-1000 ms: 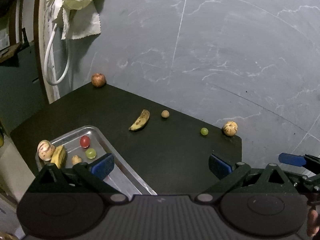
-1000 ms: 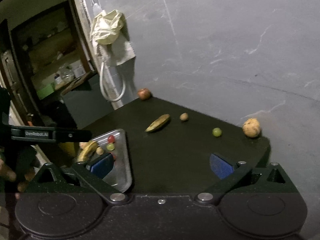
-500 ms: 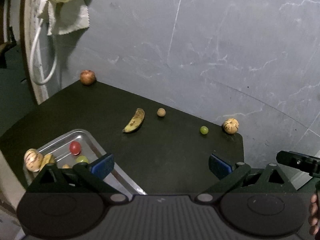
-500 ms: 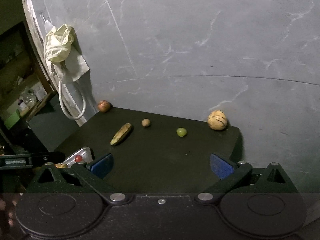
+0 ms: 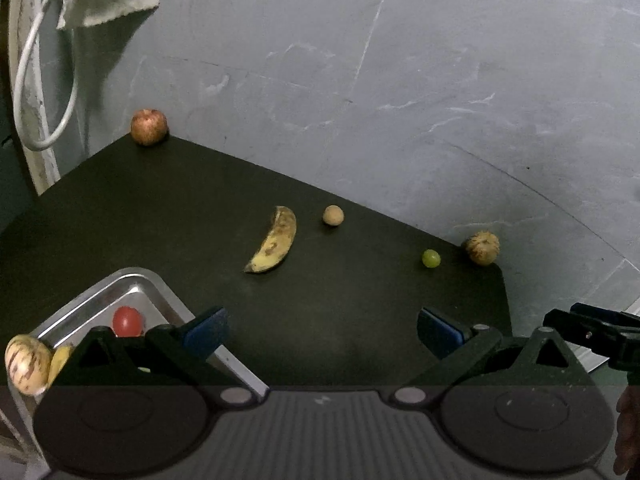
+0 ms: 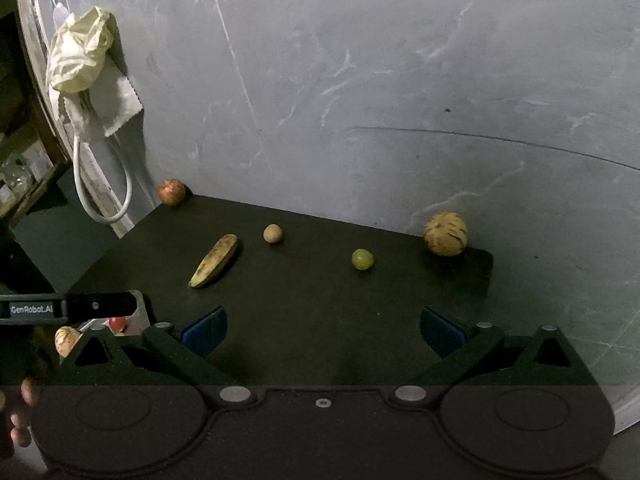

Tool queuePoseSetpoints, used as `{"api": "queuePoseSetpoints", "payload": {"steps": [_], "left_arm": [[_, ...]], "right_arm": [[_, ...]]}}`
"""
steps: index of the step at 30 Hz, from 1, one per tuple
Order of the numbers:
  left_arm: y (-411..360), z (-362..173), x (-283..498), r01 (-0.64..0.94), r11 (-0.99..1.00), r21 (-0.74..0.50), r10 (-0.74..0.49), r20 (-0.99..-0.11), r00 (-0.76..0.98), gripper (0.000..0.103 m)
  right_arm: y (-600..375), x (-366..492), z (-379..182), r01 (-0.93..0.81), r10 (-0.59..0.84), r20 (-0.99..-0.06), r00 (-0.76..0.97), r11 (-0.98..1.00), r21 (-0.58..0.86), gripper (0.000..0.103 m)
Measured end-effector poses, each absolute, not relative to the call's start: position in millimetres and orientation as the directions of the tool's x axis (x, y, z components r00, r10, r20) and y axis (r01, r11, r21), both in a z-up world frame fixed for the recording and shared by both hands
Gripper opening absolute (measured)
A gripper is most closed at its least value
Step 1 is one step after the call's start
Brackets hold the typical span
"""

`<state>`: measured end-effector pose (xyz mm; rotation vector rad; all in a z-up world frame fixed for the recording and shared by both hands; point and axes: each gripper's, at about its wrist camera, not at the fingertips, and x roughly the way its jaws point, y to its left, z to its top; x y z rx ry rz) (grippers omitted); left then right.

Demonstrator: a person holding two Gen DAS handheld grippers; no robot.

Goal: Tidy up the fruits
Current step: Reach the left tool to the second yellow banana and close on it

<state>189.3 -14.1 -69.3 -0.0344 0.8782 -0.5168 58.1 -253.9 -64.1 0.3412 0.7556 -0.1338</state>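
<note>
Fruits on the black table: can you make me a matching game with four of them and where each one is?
Fruits:
1. spotty banana
2. green grape
3. red tomato
4. reddish apple

Places:
A. in the metal tray
B. at the far left corner, by the wall
C. mid-table, beside the small tan ball fruit
D. next to the striped melon at the right corner

Pairs: 1-C, 2-D, 3-A, 4-B

dark table (image 5: 160, 216), banana (image 5: 273, 240), grape (image 5: 431, 258), tray (image 5: 132, 286)
</note>
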Motion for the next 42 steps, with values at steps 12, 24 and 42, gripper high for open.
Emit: {"api": "queuePoseSetpoints", "payload": {"steps": [12, 24, 42], "left_arm": [[-14, -84, 231, 0.426, 0.871, -0.247, -0.456, -0.729, 0.51, 0.102], [-27, -109, 265, 0.425, 0.878, -0.219, -0.43, -0.752, 0.501, 0.102], [-63, -146, 314, 0.451, 0.883, -0.129, -0.381, -0.757, 0.53, 0.1]], "right_arm": [[-248, 106, -77, 0.259, 0.022, -0.712, 0.701, 0.924, 0.283, 0.101], [-256, 151, -107, 0.267, -0.052, -0.742, 0.668, 0.948, 0.174, 0.095], [-270, 206, -157, 0.306, -0.147, -0.788, 0.598, 0.95, 0.056, 0.076]]}}
